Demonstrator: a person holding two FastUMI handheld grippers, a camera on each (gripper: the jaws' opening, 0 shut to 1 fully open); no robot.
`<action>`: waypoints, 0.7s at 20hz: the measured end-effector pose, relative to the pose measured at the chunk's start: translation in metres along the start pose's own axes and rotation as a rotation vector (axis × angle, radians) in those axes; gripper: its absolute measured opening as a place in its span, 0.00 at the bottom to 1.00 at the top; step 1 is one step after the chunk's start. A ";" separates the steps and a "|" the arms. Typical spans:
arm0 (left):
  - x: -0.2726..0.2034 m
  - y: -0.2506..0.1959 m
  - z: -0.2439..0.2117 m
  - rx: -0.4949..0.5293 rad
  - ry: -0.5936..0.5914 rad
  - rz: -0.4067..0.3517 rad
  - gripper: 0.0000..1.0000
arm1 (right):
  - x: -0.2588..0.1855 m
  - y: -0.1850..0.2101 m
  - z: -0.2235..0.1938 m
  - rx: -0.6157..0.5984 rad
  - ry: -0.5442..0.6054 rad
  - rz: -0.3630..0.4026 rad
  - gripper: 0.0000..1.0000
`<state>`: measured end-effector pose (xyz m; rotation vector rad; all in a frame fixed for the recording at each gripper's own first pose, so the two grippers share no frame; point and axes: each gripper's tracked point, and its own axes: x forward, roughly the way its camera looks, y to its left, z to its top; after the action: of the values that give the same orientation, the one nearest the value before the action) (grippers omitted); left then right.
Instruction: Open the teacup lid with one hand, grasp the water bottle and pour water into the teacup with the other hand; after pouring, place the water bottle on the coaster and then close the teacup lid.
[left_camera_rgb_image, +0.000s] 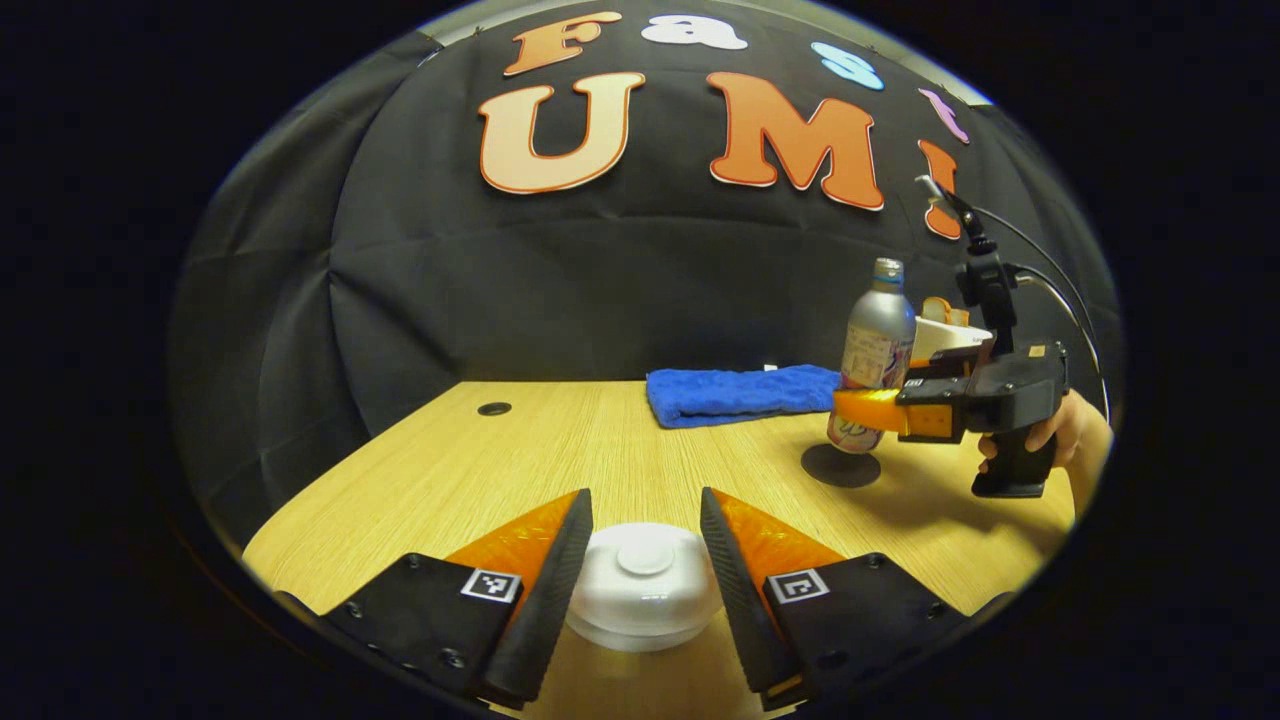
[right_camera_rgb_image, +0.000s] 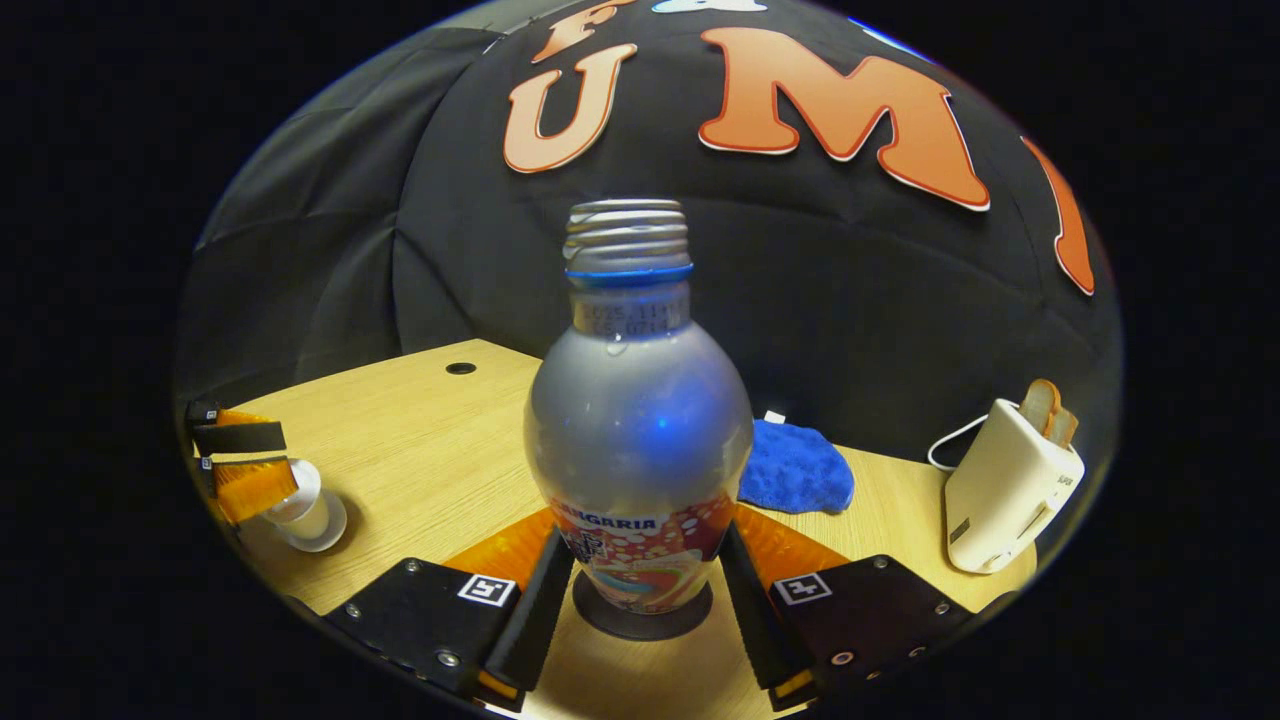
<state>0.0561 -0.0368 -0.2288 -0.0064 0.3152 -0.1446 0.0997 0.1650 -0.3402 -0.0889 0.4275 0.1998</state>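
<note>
Teacup (left_camera_rgb_image: 643, 590): sitting on the wooden table (left_camera_rgb_image: 480, 470) with its white lid (left_camera_rgb_image: 645, 560) in place, between the two fingers of the left gripper (left_camera_rgb_image: 645, 570). The fingers are standing on either side of the lid; whether they are pressing on it cannot be told. In the right gripper view the teacup (right_camera_rgb_image: 305, 515) is showing at the far left edge with the left gripper (right_camera_rgb_image: 240, 465) around its top.

Water bottle (right_camera_rgb_image: 640, 420): standing upright on a dark round coaster (right_camera_rgb_image: 640, 615), cap off, threaded neck bare. The right gripper (right_camera_rgb_image: 640, 580) is flanking its lower body, a finger close against each side of the label; firm contact on both sides cannot be confirmed. In the left gripper view the bottle (left_camera_rgb_image: 875, 350) is standing over the coaster (left_camera_rgb_image: 840, 465), with the right gripper (left_camera_rgb_image: 870, 405) reaching across it and a hand (left_camera_rgb_image: 1060, 435) holding the grip.

Blue cloth (left_camera_rgb_image: 740, 393): lying folded near the back of the table, just left of the bottle.

White toaster (right_camera_rgb_image: 1010, 490): sitting at the right end of the table, bread (right_camera_rgb_image: 1048, 408) sticking out of its slot.
</note>
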 end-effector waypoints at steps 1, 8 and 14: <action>-0.001 0.002 0.005 -0.001 -0.014 0.009 0.72 | 0.004 -0.001 -0.002 0.015 0.005 0.002 0.79; -0.002 0.003 0.008 -0.023 -0.028 0.025 0.72 | 0.023 -0.007 -0.030 0.134 0.078 0.003 0.79; -0.009 0.002 0.019 -0.039 -0.056 0.040 0.75 | 0.024 -0.009 -0.035 0.179 0.084 -0.007 0.80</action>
<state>0.0541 -0.0337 -0.2078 -0.0422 0.2623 -0.0981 0.1095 0.1557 -0.3814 0.0770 0.5268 0.1509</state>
